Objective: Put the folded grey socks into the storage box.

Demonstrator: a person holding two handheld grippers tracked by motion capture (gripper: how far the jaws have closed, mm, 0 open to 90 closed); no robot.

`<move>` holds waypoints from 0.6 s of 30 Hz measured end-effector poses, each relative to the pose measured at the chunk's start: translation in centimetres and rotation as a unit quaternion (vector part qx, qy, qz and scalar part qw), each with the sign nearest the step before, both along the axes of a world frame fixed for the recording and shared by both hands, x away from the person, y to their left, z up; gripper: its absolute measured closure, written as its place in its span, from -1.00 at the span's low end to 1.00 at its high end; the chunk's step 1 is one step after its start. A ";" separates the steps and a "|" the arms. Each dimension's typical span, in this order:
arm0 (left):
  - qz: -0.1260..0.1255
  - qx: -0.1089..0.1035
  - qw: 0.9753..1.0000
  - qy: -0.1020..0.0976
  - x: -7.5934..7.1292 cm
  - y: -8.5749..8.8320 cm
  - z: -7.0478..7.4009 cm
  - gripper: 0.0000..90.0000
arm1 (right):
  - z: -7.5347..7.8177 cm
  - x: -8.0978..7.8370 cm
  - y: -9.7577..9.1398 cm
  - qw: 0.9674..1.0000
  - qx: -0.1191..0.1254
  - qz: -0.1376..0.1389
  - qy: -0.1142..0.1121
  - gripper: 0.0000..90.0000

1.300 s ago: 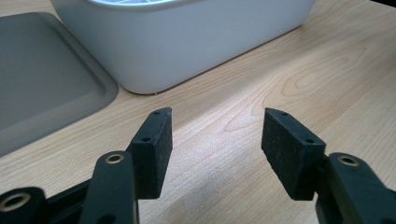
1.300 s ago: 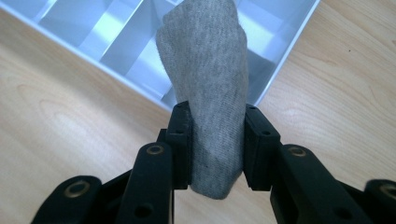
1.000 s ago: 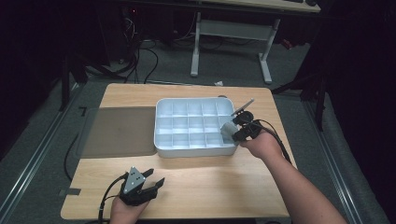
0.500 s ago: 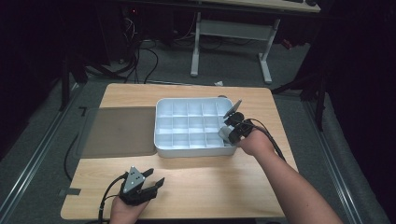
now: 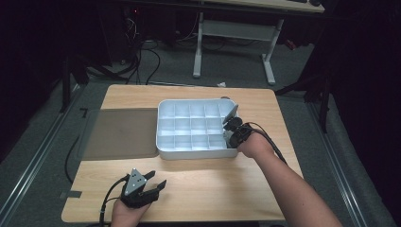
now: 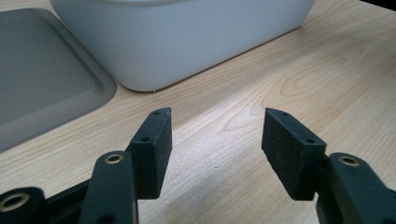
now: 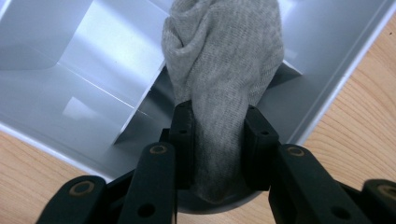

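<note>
Wooden table (image 5: 198,184), grey sock (image 7: 224,70) between right tongs (image 7: 218,120)

Grey knit sock (image 7: 224,70), bunched, over divided tray (image 7: 93,51)

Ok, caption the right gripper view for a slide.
Right gripper pinches a rolled grey sock over a compartment of the white divided tray.

Grey cloth (image 7: 224,60): top cut by frame edge, lower end hidden between the right gripper (image 7: 219,135) fingers (image 7: 183,135)
</note>
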State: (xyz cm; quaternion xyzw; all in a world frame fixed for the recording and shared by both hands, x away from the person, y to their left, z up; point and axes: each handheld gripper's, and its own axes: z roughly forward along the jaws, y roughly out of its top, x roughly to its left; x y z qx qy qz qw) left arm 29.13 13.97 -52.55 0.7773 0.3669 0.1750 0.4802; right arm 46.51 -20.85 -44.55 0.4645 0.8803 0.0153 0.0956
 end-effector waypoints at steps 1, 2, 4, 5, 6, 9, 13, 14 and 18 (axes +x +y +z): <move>0.000 0.000 1.000 0.000 0.0 0.0 0.0 -0.04 | 0.0 0.0 0.0 1.000 0.000 -0.001 0.001 0.58; 0.000 0.000 1.000 -0.001 0.0 -0.1 0.0 -0.04 | -0.1 0.0 0.0 1.000 0.000 -0.001 0.004 0.58; 0.000 0.000 1.000 0.000 0.0 -0.1 0.0 -0.04 | -0.3 0.2 0.0 1.000 0.002 0.000 0.010 0.58; 0.000 0.000 1.000 0.001 0.0 -0.1 -0.1 -0.04 | -0.4 0.2 0.0 1.000 0.004 -0.005 0.013 0.58; 0.000 -0.001 1.000 0.001 0.0 -0.1 -0.1 -0.04 | -0.5 0.2 0.0 1.000 0.005 -0.006 0.015 0.58; 0.000 0.000 1.000 0.003 0.0 -0.1 -0.1 -0.04 | -0.7 0.4 -0.1 1.000 0.008 0.002 0.019 0.58; -0.003 0.004 1.000 0.006 0.0 -0.2 -0.2 -0.04 | -0.9 0.5 -0.2 1.000 0.009 0.006 0.024 0.58; -0.004 0.003 1.000 0.005 0.0 -0.3 -0.2 -0.04 | -1.0 0.5 -0.1 1.000 0.009 0.006 0.025 0.57; -0.005 0.004 1.000 0.007 0.1 -0.3 -0.2 -0.04 | -1.4 0.6 0.0 0.999 0.010 0.010 0.030 0.57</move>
